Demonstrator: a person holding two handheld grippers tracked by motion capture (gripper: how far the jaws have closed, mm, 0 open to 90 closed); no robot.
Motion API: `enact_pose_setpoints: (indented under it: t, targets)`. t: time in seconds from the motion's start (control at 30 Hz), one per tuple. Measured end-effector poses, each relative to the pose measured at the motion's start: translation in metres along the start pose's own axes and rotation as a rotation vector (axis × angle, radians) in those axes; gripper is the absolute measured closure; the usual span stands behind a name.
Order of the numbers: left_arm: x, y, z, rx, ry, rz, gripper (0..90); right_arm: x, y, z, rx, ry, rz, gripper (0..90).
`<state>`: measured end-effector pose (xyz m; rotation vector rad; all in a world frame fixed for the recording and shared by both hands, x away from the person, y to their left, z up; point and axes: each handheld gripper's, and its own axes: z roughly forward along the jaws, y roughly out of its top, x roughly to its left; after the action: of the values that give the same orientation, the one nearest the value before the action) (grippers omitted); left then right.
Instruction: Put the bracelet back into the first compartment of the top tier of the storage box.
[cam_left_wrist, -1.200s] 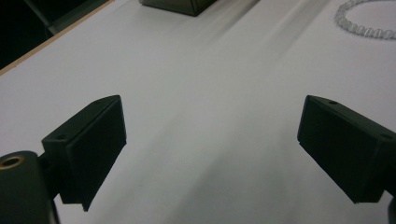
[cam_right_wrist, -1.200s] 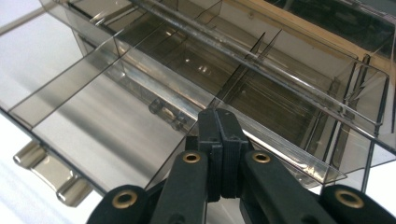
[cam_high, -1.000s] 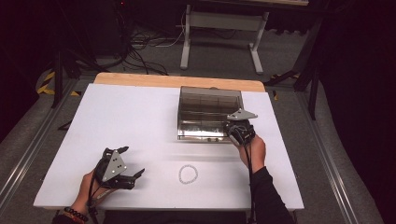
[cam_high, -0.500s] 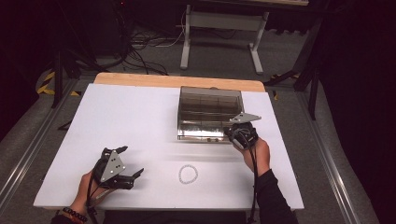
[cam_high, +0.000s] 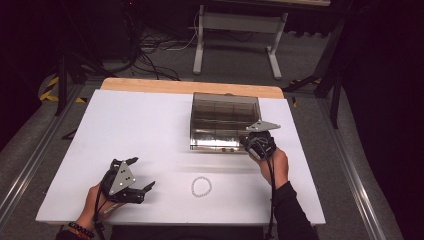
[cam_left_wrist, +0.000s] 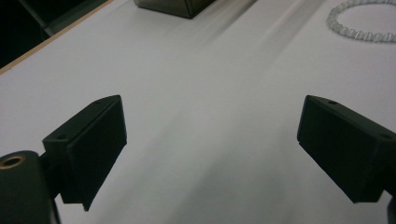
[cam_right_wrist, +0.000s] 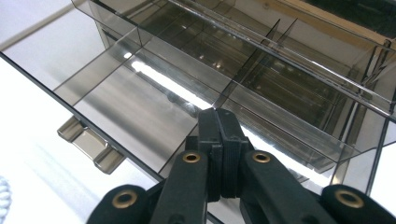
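On white table (cam_high: 150, 125), left gripper (cam_high: 141, 175) wide apart, empty; right gripper (cam_high: 246, 141) closed at smoky box (cam_high: 225, 117).

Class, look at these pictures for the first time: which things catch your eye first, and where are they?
A smoky clear box with compartments stands at the white table's far side. The right hand-held gripper is shut at its front right corner. A bead bracelet lies near the front edge.
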<state>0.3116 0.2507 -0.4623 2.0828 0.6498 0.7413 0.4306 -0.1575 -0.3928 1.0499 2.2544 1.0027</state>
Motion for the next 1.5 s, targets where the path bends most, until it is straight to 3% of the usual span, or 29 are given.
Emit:
enact_pose_setpoints:
  t: [0.07, 0.17, 0.27, 0.3, 0.47, 0.67, 0.77, 0.87, 1.0, 1.1, 1.17, 1.23, 1.43, 1.47, 1.5]
  targets:
    - [-0.001, 0.001, 0.000, -0.002, -0.010, -0.008, 9.5, 0.000, 0.000, 0.000, -0.002, 0.003, -0.001, 90.0]
    - [-0.004, 0.003, 0.001, -0.003, -0.033, -0.008, 10.3, -0.001, 0.000, -0.003, -0.021, -0.003, 0.000, 83.2]
    - [-0.007, 0.005, 0.003, 0.005, -0.067, -0.015, 12.6, 0.001, 0.000, -0.010, -0.078, -0.004, -0.022, 80.7]
    - [-0.008, 0.005, 0.004, 0.010, -0.081, -0.014, 13.7, 0.002, 0.000, -0.014, -0.108, 0.002, -0.026, 75.7]
    - [-0.009, 0.007, 0.005, 0.026, -0.112, -0.029, 16.8, 0.006, -0.003, -0.028, -0.197, 0.006, -0.048, 69.4]
    - [-0.012, 0.009, 0.006, 0.041, -0.125, -0.022, 17.6, 0.009, -0.008, -0.038, -0.248, 0.029, -0.050, 66.3]
    - [-0.012, 0.009, 0.007, 0.051, -0.139, -0.015, 17.0, 0.018, -0.015, -0.045, -0.293, 0.038, -0.062, 56.5]
    - [-0.013, 0.010, 0.008, 0.051, -0.142, -0.015, 16.5, 0.025, -0.024, -0.049, -0.313, 0.035, -0.076, 55.0]
    - [-0.014, 0.011, 0.008, 0.063, -0.147, -0.005, 16.2, 0.033, -0.034, -0.053, -0.340, 0.047, -0.096, 45.5]
    - [-0.016, 0.011, 0.010, 0.078, -0.149, 0.018, 15.9, 0.042, -0.045, -0.056, -0.398, 0.022, -0.132, 39.5]
    - [-0.016, 0.011, 0.010, 0.078, -0.151, 0.016, 15.9, 0.046, -0.051, -0.056, -0.407, 0.011, -0.140, 33.1]
    - [-0.015, 0.011, 0.010, 0.075, -0.159, 0.008, 15.9, 0.048, -0.057, -0.055, -0.407, 0.034, -0.129, 29.9]
    - [-0.017, 0.012, 0.011, 0.081, -0.168, 0.017, 15.9, 0.046, -0.071, -0.054, -0.422, 0.028, -0.096, 21.9]
    - [-0.018, 0.014, 0.012, 0.076, -0.180, 0.018, 16.1, 0.045, -0.078, -0.052, -0.424, 0.038, -0.091, 13.5]
    - [-0.018, 0.014, 0.012, 0.076, -0.180, 0.018, 16.1, 0.045, -0.078, -0.052, -0.424, 0.038, -0.091, 13.5]
